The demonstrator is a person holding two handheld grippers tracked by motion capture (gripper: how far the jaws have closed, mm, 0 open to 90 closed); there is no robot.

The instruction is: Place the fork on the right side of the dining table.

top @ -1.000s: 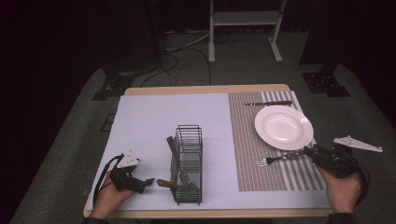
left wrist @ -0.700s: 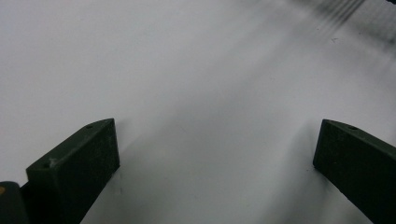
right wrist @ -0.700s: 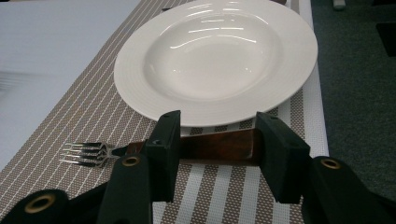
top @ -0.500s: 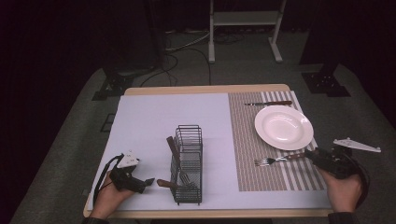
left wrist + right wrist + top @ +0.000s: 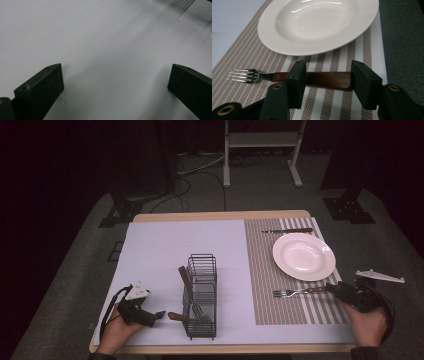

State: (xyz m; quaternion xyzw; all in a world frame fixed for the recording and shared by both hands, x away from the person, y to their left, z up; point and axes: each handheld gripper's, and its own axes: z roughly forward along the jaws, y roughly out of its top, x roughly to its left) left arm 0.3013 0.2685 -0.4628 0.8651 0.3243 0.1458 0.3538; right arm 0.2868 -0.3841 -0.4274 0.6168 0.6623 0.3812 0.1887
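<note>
A fork [image 5: 295, 292] with a wooden handle lies flat on the striped placemat [image 5: 265, 270], just in front of the white plate [image 5: 303, 256]. My right gripper [image 5: 334, 290] is at the handle's end, open. Its jaws have just been opening. In the right gripper view the fork [image 5: 324, 80] lies crosswise in the gap of the right gripper [image 5: 328, 64], with neither pad pressing on it, and the plate [image 5: 317, 25] is beyond. My left gripper [image 5: 159, 315] rests open at the table's near left. In its own view the left gripper [image 5: 116, 67] holds nothing over the white cover.
A black wire basket [image 5: 201, 295] stands right of the left gripper. One wooden-handled utensil [image 5: 183, 277] leans in it and another [image 5: 176, 316] pokes out towards that gripper. A knife [image 5: 287, 230] lies behind the plate. The table edge runs close to both hands.
The right gripper's jaws have spread apart and let go of the fork's handle, which now lies flat on the placemat. The left gripper has not moved.
</note>
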